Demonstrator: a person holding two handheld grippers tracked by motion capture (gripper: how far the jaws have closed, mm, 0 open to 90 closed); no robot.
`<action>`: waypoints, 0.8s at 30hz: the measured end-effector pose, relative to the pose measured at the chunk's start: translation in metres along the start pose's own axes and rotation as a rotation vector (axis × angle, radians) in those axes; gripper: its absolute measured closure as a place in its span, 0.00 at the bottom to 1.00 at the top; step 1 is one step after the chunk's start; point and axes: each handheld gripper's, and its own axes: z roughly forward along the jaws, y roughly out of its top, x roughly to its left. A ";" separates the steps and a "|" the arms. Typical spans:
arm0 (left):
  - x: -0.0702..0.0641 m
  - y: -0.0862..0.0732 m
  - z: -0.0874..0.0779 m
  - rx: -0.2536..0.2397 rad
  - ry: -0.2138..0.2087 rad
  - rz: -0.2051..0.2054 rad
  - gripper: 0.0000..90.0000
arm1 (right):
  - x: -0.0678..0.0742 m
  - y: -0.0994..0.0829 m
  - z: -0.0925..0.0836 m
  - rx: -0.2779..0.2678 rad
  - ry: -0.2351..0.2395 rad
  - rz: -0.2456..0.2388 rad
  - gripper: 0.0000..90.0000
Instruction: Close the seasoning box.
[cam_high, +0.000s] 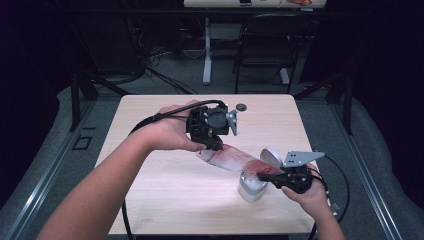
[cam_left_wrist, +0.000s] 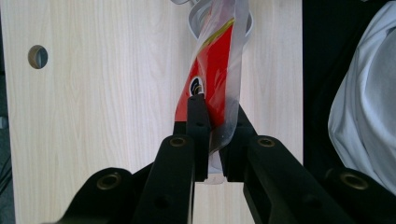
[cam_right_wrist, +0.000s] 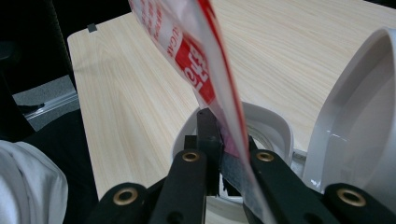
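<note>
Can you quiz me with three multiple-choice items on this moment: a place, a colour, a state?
1. Where is the bag's lower end?
A. Over the open bin
B. Flat on the table
C. On the floor

2. The bag's print is mostly:
A. Blue
B. Red
C. Green

3. The bin's lid is:
A. Shut
B. Flipped up
C. Lying on the table

Answers:
1 A, the right gripper holds that end at the bin's mouth.
2 B, red shows between the left gripper's jaws.
3 B, the lid stands raised beside the opening.
</note>
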 end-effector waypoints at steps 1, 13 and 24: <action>0.000 0.000 0.000 -0.001 -0.002 -0.003 0.93 | 0.000 0.000 0.000 0.000 0.000 -0.001 0.98; -0.001 0.002 0.000 -0.011 0.006 0.000 0.92 | -0.001 -0.001 0.002 0.003 0.006 0.005 0.99; -0.001 0.003 -0.001 -0.016 0.008 0.001 0.92 | -0.002 -0.002 0.002 0.010 0.010 0.005 0.99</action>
